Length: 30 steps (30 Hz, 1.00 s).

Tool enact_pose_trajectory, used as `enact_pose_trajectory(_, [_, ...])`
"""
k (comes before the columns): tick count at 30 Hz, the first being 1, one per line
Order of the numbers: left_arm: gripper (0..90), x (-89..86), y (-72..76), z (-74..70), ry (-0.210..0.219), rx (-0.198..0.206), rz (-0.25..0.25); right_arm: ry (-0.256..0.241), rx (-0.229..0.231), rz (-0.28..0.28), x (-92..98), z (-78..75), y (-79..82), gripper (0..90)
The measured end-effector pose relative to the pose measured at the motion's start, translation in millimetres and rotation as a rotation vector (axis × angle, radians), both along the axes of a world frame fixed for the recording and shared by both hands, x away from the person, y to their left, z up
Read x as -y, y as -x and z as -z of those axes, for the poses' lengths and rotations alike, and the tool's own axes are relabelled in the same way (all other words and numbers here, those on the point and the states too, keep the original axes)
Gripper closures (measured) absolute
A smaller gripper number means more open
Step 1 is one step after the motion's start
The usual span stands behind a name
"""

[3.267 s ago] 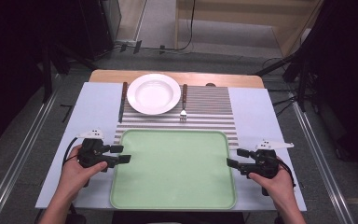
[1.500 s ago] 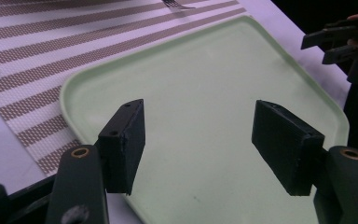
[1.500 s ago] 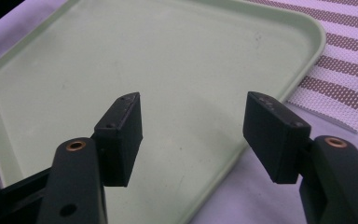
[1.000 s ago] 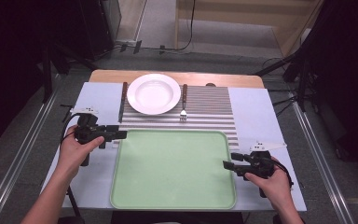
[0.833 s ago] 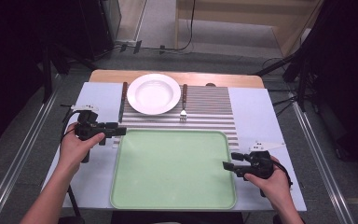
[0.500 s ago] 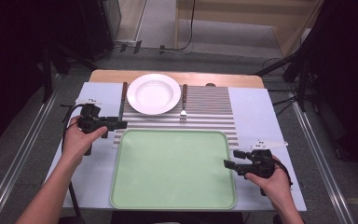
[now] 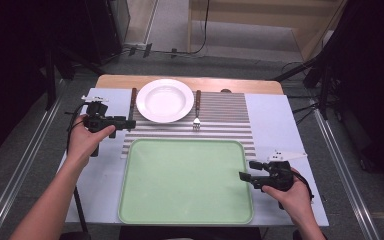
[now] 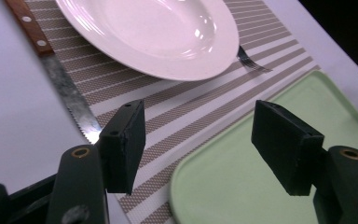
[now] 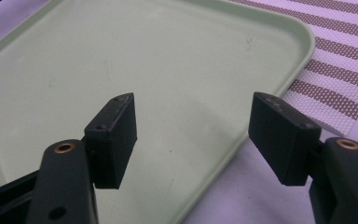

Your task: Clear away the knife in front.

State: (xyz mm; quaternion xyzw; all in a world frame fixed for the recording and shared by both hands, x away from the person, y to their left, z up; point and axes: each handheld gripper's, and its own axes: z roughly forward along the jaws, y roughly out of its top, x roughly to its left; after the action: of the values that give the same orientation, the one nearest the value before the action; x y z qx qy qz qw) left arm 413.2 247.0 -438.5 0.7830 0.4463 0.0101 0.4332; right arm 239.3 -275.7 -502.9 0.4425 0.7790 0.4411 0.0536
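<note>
A white plate (image 7: pixel 165 100) (image 8: pixel 154 32) rests on a striped placemat (image 7: pixel 225 112) (image 8: pixel 205 102), with a wooden-handled knife (image 7: pixel 131 106) (image 8: pixel 51 60) to its left and a fork (image 7: pixel 197 110) to its right. In front lies an empty pale green tray (image 7: pixel 187 180) (image 8: pixel 242 186) (image 9: pixel 121 70). My left gripper (image 7: pixel 130 123) (image 8: pixel 200 149) is open above the mat's near left corner, close to the knife blade tip. My right gripper (image 7: pixel 243 177) (image 9: pixel 196 135) is open, with nothing between its jaws, over the tray's right edge.
A pale blue-grey cover (image 7: pixel 280 130) lies over the wooden table (image 7: pixel 230 84). Cables trail from both grippers. Metal rails (image 7: pixel 25 160) run along the floor on both sides, and dark stands sit behind the table.
My left gripper has moved away from me, from beside the tray's left edge up to the knife and the mat's corner. The right gripper has stayed at the tray's right edge.
</note>
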Motion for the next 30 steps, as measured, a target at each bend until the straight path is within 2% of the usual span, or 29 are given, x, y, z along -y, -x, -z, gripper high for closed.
enact_pose_trajectory(2, [34.4,0.8,-2.8,-1.6,-0.004,0.003,0.002,0.003,-0.010,0.000,0.5,0.1,0.5,36.8])
enact_pose_trajectory(11, [34.4,0.8,-16.6,-5.6,-0.010,0.007,-0.012,-0.012,-0.009,0.017,0.0,1.2,1.2,37.7])
enact_pose_trajectory(15, [34.5,-0.9,-23.8,-5.1,-0.008,0.005,-0.026,-0.038,-0.028,0.038,0.4,0.5,1.7,39.4])
enact_pose_trajectory(17, [34.5,-1.6,-27.8,-4.5,-0.018,0.003,-0.036,-0.032,-0.039,0.036,0.7,0.5,1.8,40.7])
enact_pose_trajectory(21, [34.5,-3.6,-36.6,-3.3,-0.030,0.004,-0.053,-0.020,-0.009,0.014,-0.2,-0.5,0.9,40.6])
enact_pose_trajectory(24, [34.5,-4.3,-43.1,-3.6,-0.047,0.007,-0.062,-0.007,-0.003,0.005,-0.9,0.2,-0.2,38.8])
enact_pose_trajectory(28, [34.5,-6.4,-53.1,-2.8,-0.047,0.011,-0.081,-0.005,-0.011,-0.001,-1.1,2.0,-1.1,37.9])
enact_pose_trajectory(30, [34.4,-6.4,-59.2,-1.7,-0.055,0.006,-0.093,-0.006,0.005,-0.002,-1.2,1.1,-1.5,35.4])
